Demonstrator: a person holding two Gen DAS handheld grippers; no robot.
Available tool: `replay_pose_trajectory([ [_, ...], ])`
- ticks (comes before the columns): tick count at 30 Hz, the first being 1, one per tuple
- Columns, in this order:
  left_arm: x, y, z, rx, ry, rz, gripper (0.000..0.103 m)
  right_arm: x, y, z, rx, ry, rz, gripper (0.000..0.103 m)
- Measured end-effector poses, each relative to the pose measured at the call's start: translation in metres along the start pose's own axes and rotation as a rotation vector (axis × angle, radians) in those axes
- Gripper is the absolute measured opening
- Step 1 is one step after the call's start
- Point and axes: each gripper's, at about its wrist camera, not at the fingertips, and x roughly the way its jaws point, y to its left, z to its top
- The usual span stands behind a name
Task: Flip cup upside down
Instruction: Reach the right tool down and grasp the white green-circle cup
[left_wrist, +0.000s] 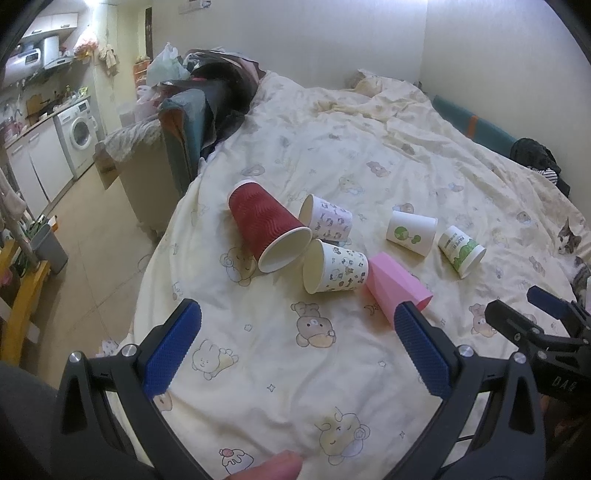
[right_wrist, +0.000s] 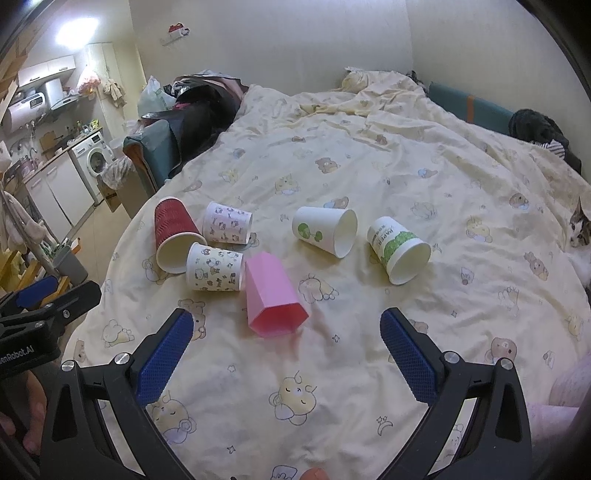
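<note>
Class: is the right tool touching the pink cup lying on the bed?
Apart. The right wrist view shows the open right tool held short of the pink cup, with bedsheet visible between its fingers and the cup.

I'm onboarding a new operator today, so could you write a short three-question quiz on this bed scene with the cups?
1. How many cups lie on the bedspread?
2. True or false: the pink cup stands upright.
3. Which cup touches the red cup at its rim: A) the yellow animal-print cup, B) the PAPER cup, C) the green-circle cup?

Key:
1. Six.
2. False; it lies on its side, like the rest.
3. A.

Both the left tool and the right tool are open and hold nothing.
</note>
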Motion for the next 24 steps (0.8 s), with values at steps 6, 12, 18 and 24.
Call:
replay_pose_trajectory([
  [6,0.006,0.002,0.015,-0.003,0.036,0.008,0.103,-0.001,-0.004,0.010,-0.003,0.019,0.003,0.103],
  [12,0.031,0.007,0.040,-0.011,0.131,0.020,0.103,0.012,-0.018,0.040,-0.010,0.109,0.045,0.103],
  [18,0.066,0.008,0.059,0.004,0.230,0.032,0.103,0.046,-0.041,0.073,-0.066,0.253,0.096,0.103],
  [24,0.099,0.008,0.074,-0.009,0.314,0.011,0.103,0.097,-0.043,0.089,-0.263,0.430,0.128,0.103],
])
